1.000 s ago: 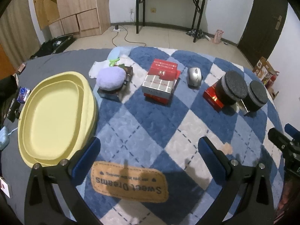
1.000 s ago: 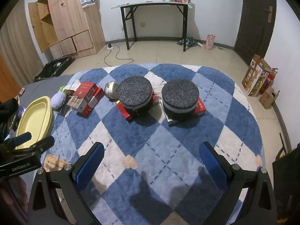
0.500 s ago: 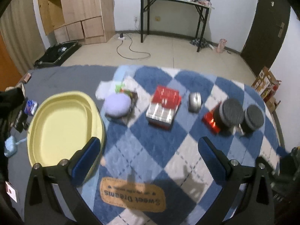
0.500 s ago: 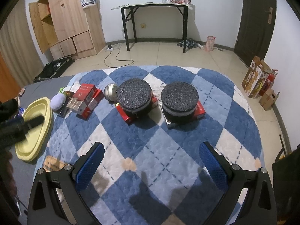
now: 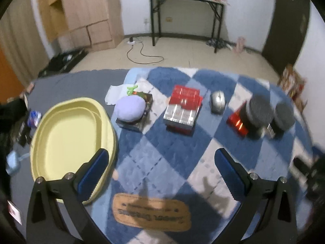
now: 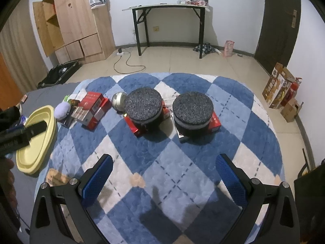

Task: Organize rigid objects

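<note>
Beige floor tiles (image 6: 182, 61) surround a blue-and-white diamond-patterned quilt (image 6: 162, 152); red boxes (image 5: 182, 107) lie at twelve o'clock, a pale yellow oval tray (image 5: 69, 134) at nine. Left gripper (image 5: 160, 170) and right gripper (image 6: 162, 172) both hover spread wide, empty.

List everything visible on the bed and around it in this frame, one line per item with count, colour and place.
Basin: 1, pale yellow, left edge of the bed, nothing in it.
Plush toy: 1, lilac, resting on a dark box beside the basin.
Stacked boxes: several, red and white, mid-blanket.
Computer mouse: 1, silver, right of the stack.
Round foam-topped containers: 2, black, each on a red box.
Blanket: 1, blue and white diamonds, covers the bed.
Folding table: 1, black-legged, far wall.
Wardrobe: 1, wooden, far left.
Left gripper: open, empty.
Right gripper: open, empty.
</note>
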Available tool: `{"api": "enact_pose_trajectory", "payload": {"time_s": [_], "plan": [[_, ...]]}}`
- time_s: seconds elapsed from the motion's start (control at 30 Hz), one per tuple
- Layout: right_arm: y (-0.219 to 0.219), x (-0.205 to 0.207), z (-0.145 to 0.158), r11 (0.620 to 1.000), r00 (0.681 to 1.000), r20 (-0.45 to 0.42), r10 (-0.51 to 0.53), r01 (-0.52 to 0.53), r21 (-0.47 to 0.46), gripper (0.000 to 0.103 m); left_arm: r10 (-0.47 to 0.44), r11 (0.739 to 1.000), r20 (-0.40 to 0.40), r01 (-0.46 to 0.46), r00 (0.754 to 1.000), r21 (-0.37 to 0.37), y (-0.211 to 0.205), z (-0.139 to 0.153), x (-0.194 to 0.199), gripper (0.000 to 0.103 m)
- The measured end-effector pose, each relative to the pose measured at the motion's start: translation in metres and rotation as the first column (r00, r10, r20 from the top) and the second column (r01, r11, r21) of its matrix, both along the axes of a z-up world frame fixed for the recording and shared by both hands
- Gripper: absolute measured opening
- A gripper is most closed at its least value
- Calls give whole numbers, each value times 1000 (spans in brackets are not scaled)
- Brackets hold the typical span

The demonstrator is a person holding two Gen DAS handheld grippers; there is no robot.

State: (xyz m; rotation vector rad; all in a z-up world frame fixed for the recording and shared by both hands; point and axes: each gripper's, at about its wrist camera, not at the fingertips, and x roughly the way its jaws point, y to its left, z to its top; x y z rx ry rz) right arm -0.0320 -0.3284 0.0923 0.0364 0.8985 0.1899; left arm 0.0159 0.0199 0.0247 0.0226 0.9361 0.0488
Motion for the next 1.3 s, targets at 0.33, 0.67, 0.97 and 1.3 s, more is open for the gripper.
{"api": "enact_pose_trajectory", "payload": {"time_s": [0.33, 0.67, 0.97, 1.3], "plan": [[-4, 1, -4, 1000, 1000, -15, 4, -4, 12, 103, -26, 999, -48, 25, 998, -29, 1, -17, -7, 103], [-12, 4, -15, 999, 999, -47, -11, 12, 30, 103, -52, 998, -70, 48, 996, -49, -2, -23, -5, 103], [-17, 9, -26, 999, 997, -75, -4, 7, 42, 103, -37, 998, -117, 30, 992, -62, 5, -41, -1, 103], [-26, 18, -33, 997, 997, -69, -27, 32, 69, 103, -42, 996, -118, 32, 992, -89, 4, -42, 5, 103]]}}
